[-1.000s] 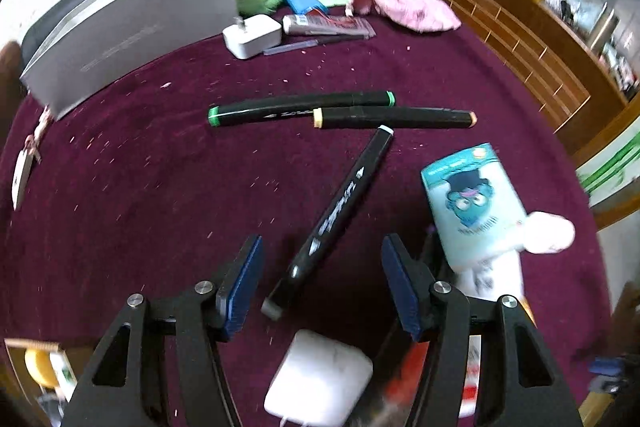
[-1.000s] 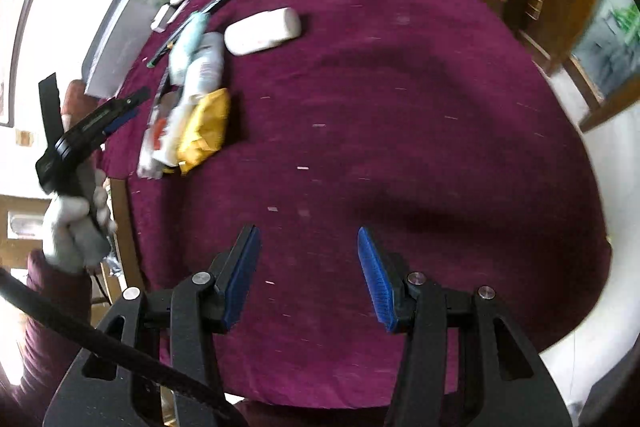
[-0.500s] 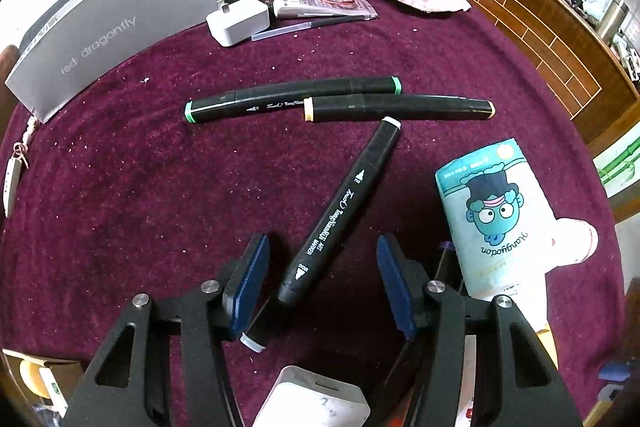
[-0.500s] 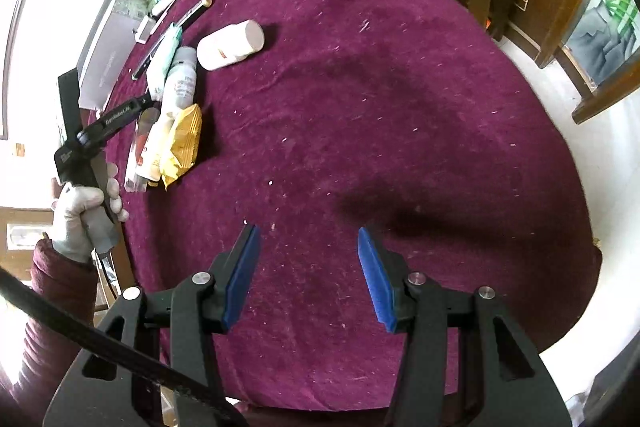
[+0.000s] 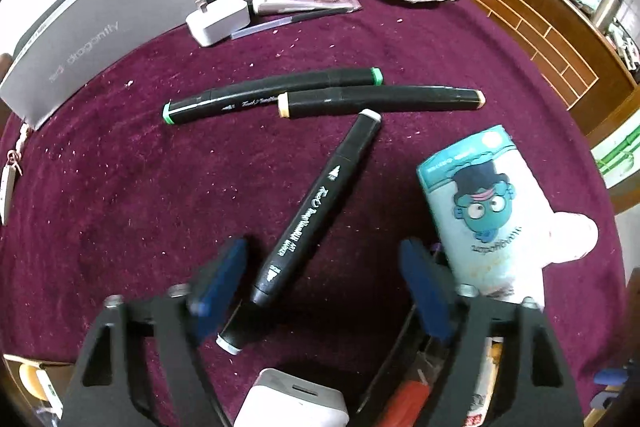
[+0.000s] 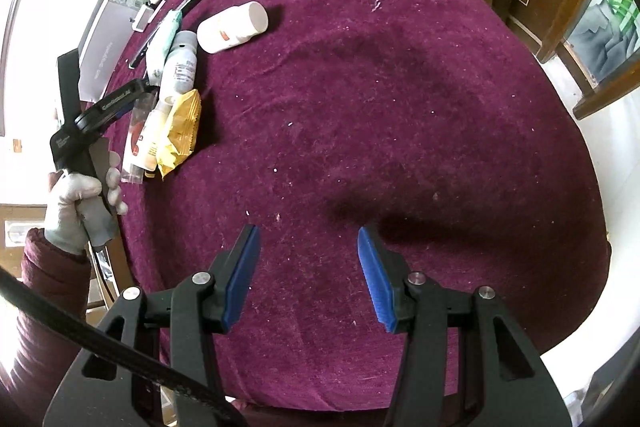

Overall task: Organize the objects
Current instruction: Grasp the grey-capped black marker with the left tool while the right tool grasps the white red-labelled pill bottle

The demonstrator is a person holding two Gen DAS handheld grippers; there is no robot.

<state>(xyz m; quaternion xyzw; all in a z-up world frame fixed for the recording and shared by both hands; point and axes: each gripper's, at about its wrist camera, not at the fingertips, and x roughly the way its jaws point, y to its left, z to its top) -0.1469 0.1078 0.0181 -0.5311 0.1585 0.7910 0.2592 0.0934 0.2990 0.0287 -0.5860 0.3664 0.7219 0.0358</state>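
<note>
Left wrist view: maroon tablecloth (image 5: 120, 187) fills most of the frame, w/ a grey box (image 5: 100, 39) standing along the upper left. Mid-right there's a teal cartoon pouch (image 5: 476, 203), partly over a white bottle (image 5: 572, 239). Two black markers lie across the center, green-capped one (image 5: 272, 95) just above and touching the beige-capped one (image 5: 380, 101). A third black marker (image 5: 316, 211) runs diagonally from center down toward lower left. Left gripper (image 5: 324, 279) is around its lower end, jaws opening, pads not touching it afaict. White charger (image 5: 218, 21) sits upper center, by the box.

Right wrist cam: right gripper (image 6: 308, 275) hangs released over bare cloth at lower center, nothing between the pads. Gloved hand (image 6: 76, 207) w/ the other gripper is at far left.
</note>
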